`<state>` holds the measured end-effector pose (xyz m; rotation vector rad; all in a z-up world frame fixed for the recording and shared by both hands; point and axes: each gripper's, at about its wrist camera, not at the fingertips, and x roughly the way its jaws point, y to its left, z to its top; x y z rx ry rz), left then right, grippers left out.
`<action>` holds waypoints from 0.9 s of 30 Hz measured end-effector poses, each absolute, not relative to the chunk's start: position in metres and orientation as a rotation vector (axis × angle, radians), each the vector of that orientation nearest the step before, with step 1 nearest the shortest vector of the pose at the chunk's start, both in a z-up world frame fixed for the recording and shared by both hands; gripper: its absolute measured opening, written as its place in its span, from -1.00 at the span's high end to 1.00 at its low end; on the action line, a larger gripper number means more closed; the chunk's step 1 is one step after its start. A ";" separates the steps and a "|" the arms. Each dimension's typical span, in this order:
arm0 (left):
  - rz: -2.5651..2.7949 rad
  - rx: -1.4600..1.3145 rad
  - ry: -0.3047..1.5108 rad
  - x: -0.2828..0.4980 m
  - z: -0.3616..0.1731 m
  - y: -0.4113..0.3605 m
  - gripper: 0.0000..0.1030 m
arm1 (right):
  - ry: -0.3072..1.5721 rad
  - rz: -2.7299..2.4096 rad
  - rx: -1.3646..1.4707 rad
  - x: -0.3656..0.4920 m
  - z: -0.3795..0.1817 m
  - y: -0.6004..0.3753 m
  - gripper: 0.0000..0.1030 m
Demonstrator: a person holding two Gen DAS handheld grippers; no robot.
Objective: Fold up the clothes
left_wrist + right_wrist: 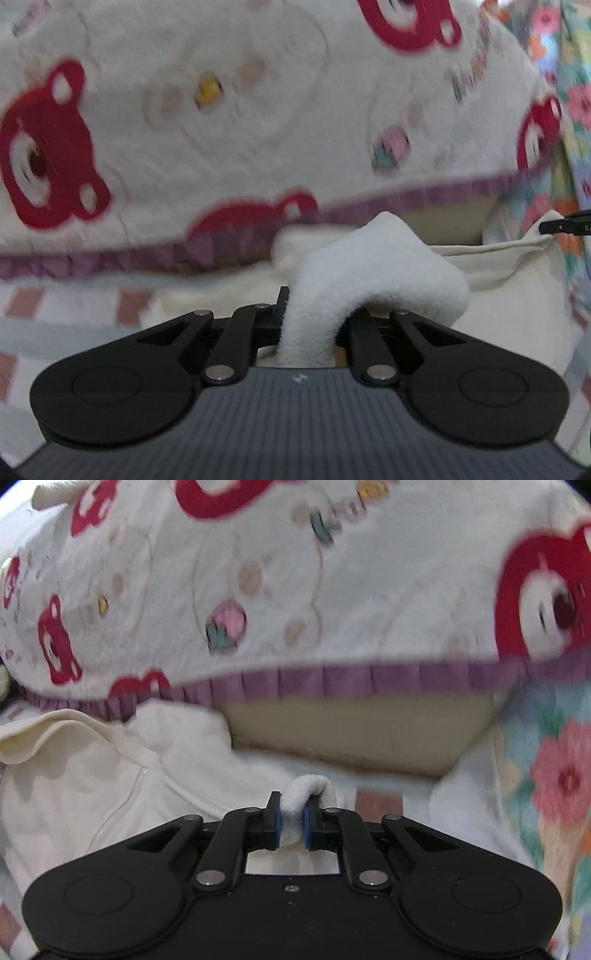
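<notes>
A cream fleece garment (373, 258) lies on the bed in front of me. My left gripper (308, 314) is shut on a thick fold of it that bulges up and over the right finger. In the right wrist view the same cream garment (92, 782) spreads to the left, a seam running across it. My right gripper (291, 812) is shut on a small rolled edge of this fleece, pinched between the blue pads (277, 821). The tip of the right gripper (565, 224) shows at the right edge of the left wrist view.
A white blanket with red bear faces and a purple ruffled hem (221, 129) fills the background, also seen as the bear blanket (295, 590). A floral cloth (554, 775) lies at the right. Checked bedding (74, 306) lies underneath.
</notes>
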<state>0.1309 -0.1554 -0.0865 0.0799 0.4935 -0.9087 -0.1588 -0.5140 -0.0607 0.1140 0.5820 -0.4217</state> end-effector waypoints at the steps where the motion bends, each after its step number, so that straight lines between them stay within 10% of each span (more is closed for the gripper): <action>1: -0.896 0.052 0.503 0.138 -0.079 -0.153 0.82 | 0.569 -0.415 0.112 -0.148 -0.053 -0.520 0.76; 4: -0.777 -0.026 0.610 0.180 -0.077 -0.155 0.69 | 0.565 -0.404 0.131 -0.104 -0.038 -0.546 0.76; 6: -0.682 0.059 0.712 0.219 -0.106 -0.169 -0.31 | 0.577 -0.409 0.158 -0.076 -0.036 -0.565 0.70; 7: -0.615 0.108 0.770 0.234 -0.125 -0.175 -0.36 | 0.613 -0.433 0.199 -0.063 -0.048 -0.576 0.66; 13: -0.555 0.044 0.832 0.218 -0.167 -0.135 -0.20 | 0.623 -0.465 0.350 -0.058 -0.111 -0.580 0.23; 27: -0.283 -0.026 0.949 0.140 -0.177 -0.053 -0.19 | 0.460 -0.609 0.631 -0.217 -0.145 -0.534 0.02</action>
